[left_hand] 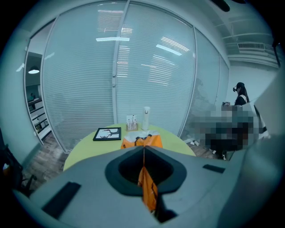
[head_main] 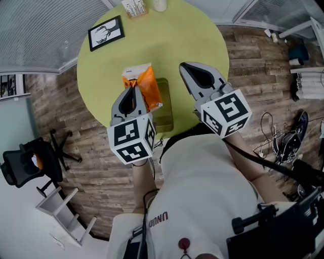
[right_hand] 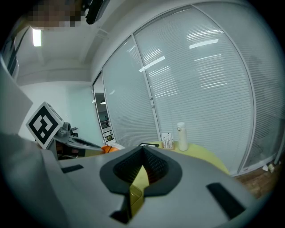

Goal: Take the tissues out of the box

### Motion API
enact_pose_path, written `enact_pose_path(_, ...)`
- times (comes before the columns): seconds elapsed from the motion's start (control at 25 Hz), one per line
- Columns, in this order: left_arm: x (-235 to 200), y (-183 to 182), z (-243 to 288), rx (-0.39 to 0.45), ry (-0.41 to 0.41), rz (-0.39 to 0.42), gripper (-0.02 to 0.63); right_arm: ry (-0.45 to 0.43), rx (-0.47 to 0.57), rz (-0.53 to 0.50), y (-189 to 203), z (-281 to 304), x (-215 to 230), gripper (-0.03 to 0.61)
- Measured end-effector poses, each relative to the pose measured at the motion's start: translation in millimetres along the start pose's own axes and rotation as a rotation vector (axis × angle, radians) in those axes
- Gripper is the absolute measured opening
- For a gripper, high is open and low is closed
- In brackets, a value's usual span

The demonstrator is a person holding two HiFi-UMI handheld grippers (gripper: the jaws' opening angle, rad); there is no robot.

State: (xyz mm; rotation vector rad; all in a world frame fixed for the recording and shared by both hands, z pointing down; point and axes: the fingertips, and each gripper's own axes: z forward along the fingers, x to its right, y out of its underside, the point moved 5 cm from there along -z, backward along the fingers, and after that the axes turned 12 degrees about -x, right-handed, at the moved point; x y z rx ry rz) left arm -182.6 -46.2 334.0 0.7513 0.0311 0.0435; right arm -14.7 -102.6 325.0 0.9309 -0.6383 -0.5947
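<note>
My left gripper (head_main: 135,87) (left_hand: 143,147) is shut on an orange tissue pack (head_main: 144,83) (left_hand: 142,141), which hangs from its jaws above the round yellow-green table (head_main: 192,35) (left_hand: 89,147). An olive-green box (head_main: 164,109) lies on the table just right of the pack, near the front edge. My right gripper (head_main: 183,66) (right_hand: 143,148) hovers to the right of the box with its fingertips together. A yellow-green strip shows in the slit below its tips; I cannot tell whether that is something held or the table behind.
A framed picture (head_main: 106,33) (left_hand: 107,133), a white bottle (head_main: 160,4) (left_hand: 145,118) (right_hand: 181,136) and a small card stand (head_main: 134,7) (left_hand: 131,122) sit at the table's far side. An office chair (head_main: 30,162) and a white shelf (head_main: 63,212) stand left; cables (head_main: 273,136) lie right.
</note>
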Motion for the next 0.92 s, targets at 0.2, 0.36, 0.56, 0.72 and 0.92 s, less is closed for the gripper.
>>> enact_pose_path(0.2,0.6,-2.1,-0.9,0.004,0.000,0.000,0.014,-0.001,0.001,0.003,-0.4,-0.6,0.7,0.018)
enact_pose_path(0.36,0.6,-1.0,-0.8,0.003,0.000,-0.005,0.014,-0.003,0.000,0.002,-0.1,-0.2,0.4,0.018)
enact_pose_path(0.56,-0.4,-0.8,-1.3,0.003,-0.002,-0.007,0.014,-0.003,-0.002,0.004,0.4,0.1,0.4,0.018)
enact_pose_path(0.72,-2.8,0.2,-1.2,0.001,-0.004,-0.012,0.014,-0.003,-0.005,0.003,0.5,1.5,-0.6,0.018)
enact_pose_path(0.92,-4.3,1.6,-0.2,-0.001,-0.006,-0.017,0.014,-0.003,-0.006,0.011,1.3,2.2,0.0,0.018)
